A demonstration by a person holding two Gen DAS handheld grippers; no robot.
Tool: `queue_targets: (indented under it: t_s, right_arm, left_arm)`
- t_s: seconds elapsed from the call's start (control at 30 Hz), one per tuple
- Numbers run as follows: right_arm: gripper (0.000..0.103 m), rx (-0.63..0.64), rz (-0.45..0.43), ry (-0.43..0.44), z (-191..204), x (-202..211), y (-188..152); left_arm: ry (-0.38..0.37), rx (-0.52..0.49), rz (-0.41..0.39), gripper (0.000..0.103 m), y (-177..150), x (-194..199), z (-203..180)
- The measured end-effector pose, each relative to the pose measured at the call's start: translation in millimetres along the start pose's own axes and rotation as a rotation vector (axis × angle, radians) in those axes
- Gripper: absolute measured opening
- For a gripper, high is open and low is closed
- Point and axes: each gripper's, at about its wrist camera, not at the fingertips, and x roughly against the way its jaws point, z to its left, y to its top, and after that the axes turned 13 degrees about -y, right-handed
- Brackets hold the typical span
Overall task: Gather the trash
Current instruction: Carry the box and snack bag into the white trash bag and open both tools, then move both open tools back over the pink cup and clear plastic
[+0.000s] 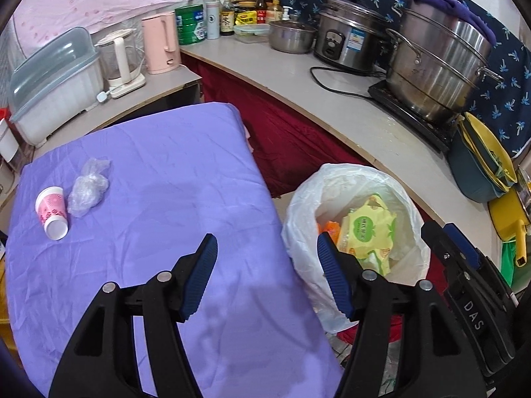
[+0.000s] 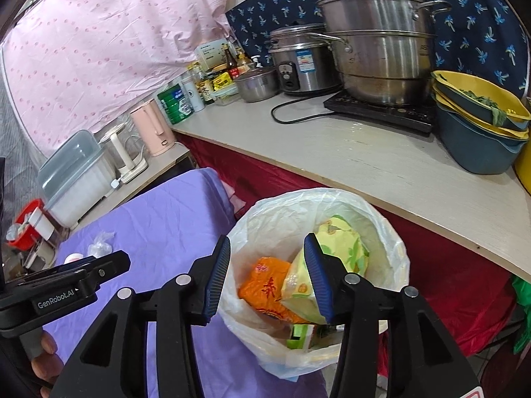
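A pink-and-white paper cup lies on its side at the left of the purple-covered table, next to a crumpled clear plastic bag. A bin lined with a white bag stands to the table's right; it holds a yellow-green wipes packet and an orange wrapper. My left gripper is open and empty over the table's right edge. My right gripper is open and empty right above the bin. The cup and plastic bag show partly behind the left gripper in the right wrist view.
A counter runs behind the bin with a steamer pot, rice cooker, small pot, bottles and a green tin. A pink kettle and a dish box stand left. Stacked basins sit right.
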Motion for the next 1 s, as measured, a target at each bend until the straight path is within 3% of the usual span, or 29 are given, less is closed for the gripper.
queue_targets:
  t_s: [0.2,1.0]
  right_arm:
    - [0.049,0.05,0.01,0.032,31.2,0.4,-8.2]
    - [0.056,0.245,0.075,0.184,182.4,-10.1,-44.1]
  left_arm:
    - [0.039,0.034,-0.021,0.068,-5.9,11.8,26.4]
    - [0.229,0.218,-0.056,0.073,-32.0,53.6,167.0]
